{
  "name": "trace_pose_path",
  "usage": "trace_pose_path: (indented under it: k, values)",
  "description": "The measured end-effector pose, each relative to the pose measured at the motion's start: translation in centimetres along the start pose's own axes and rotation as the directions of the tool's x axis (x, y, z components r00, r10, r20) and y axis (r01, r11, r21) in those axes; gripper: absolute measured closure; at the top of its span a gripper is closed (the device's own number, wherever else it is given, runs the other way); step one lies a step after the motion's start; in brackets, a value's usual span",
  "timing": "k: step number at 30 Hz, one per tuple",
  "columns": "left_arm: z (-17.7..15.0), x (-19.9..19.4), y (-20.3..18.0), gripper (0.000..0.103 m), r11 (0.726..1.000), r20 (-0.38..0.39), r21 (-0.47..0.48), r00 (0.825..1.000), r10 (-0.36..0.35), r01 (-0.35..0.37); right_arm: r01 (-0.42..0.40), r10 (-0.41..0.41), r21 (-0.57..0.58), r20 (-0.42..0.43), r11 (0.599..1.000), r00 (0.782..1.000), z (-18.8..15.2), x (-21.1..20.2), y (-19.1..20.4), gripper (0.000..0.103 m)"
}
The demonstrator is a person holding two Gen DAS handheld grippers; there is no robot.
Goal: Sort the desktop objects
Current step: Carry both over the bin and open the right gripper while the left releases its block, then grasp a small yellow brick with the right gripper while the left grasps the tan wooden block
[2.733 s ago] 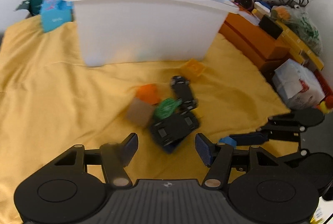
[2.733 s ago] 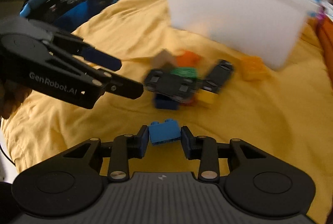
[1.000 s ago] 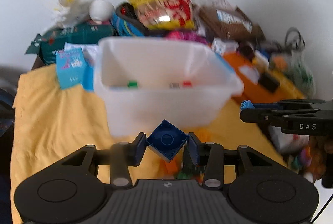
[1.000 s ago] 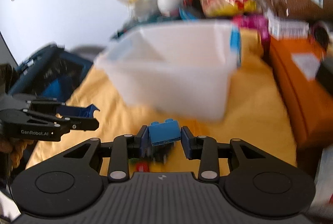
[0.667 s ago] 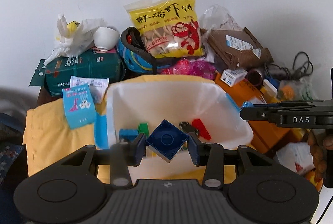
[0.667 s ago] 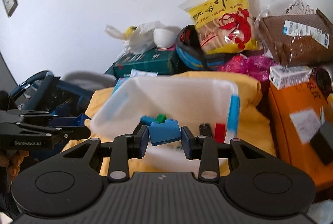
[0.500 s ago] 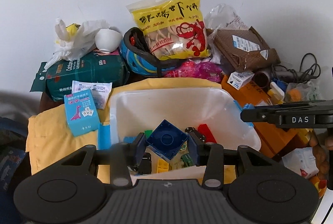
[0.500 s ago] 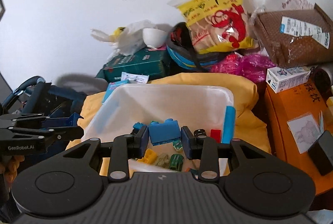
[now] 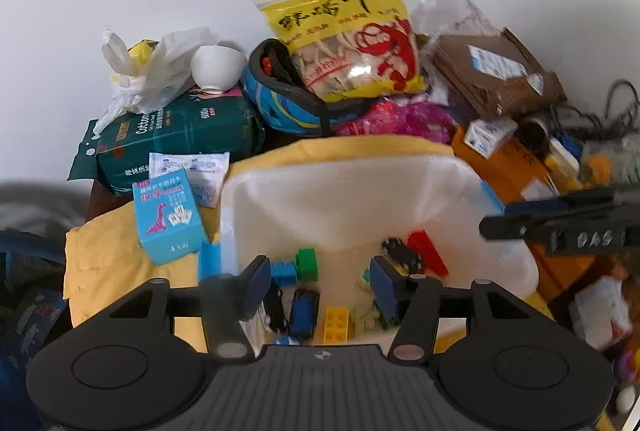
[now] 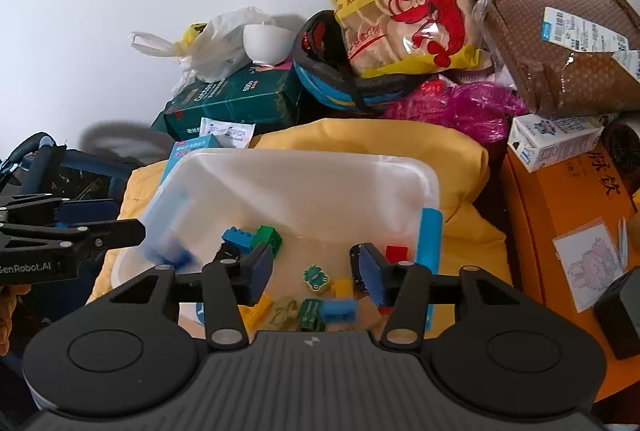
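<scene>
Over the white plastic bin (image 9: 440, 171) hangs my left gripper (image 9: 320, 281), its jaws opening with nothing between them. Below it a dark blue block (image 9: 304, 311) shows as a blur among the bricks on the bin's floor. My right gripper (image 10: 316, 273) hovers over the same bin (image 10: 304, 159), its jaws also opening and empty. Just under them a light blue brick (image 10: 339, 311) is blurred, loose inside the bin. Blue (image 10: 237, 237), green (image 10: 269, 237), yellow (image 9: 336, 325) and red (image 9: 428, 257) bricks lie in the bin. Each gripper appears at the edge of the other's view.
The bin stands on a yellow cloth (image 9: 104, 251). Behind it are a green tissue pack (image 9: 176, 135), a yellow snack bag (image 9: 348, 35), a blue helmet (image 9: 280, 103) and a white bowl (image 9: 218, 69). An orange box (image 10: 560, 215) lies to the right, a small blue carton (image 9: 168, 219) to the left.
Both grippers rose from the cloth to above the bin, each carrying a blue piece. Since half a second ago both jaws have spread and the two pieces have left them.
</scene>
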State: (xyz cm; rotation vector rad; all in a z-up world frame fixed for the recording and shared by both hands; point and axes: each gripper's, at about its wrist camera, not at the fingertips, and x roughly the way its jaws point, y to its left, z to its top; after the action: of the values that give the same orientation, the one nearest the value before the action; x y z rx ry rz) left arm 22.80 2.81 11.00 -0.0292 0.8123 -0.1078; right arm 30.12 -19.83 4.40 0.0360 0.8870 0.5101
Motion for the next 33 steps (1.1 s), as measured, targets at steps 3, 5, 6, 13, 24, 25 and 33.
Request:
trace_pose_path:
  k: [3,5,6,13,24,25,33]
  values:
    - [-3.8,-1.1,-0.9,0.042,0.999,0.002,0.037,0.999,-0.039,0.039,-0.012,0.013,-0.022,0.034,1.000,0.999,-1.3,-1.3,0.2,0.051]
    - [-7.4,-1.4,-2.0,0.041,0.997,-0.020,0.066,0.999,-0.042,0.043,-0.028,0.032,-0.063,0.063,0.998,0.998,-3.2,-2.6,0.8,0.051]
    - [-9.1,-1.3,-2.4,0.041,0.996,-0.037,0.073,0.998,-0.043,0.045,-0.037,0.043,-0.090,0.065,0.995,0.997,-4.5,-3.1,1.2,0.052]
    - [-17.1,1.5,-4.6,0.041,0.998,-0.177,0.043,0.983,-0.037,0.045,-0.038,0.017,-0.179,-0.116,0.983,0.993,-16.4,-0.3,3.5,0.063]
    - [-17.6,4.7,-4.7,0.045,0.999,-0.188,0.031,0.982,-0.011,0.017,-0.014,-0.016,-0.202,-0.145,0.979,0.989,-19.8,3.7,4.8,0.070]
    - [-17.7,5.0,-4.8,0.051,0.999,-0.196,0.037,0.981,-0.015,0.023,-0.007,-0.024,-0.208,-0.144,0.978,0.989,-19.7,4.0,5.0,0.070]
    - [-18.0,4.6,-4.0,0.068,0.999,-0.177,0.026,0.983,-0.039,0.045,-0.027,-0.003,-0.210,-0.139,0.977,0.990,-20.1,4.4,5.1,0.080]
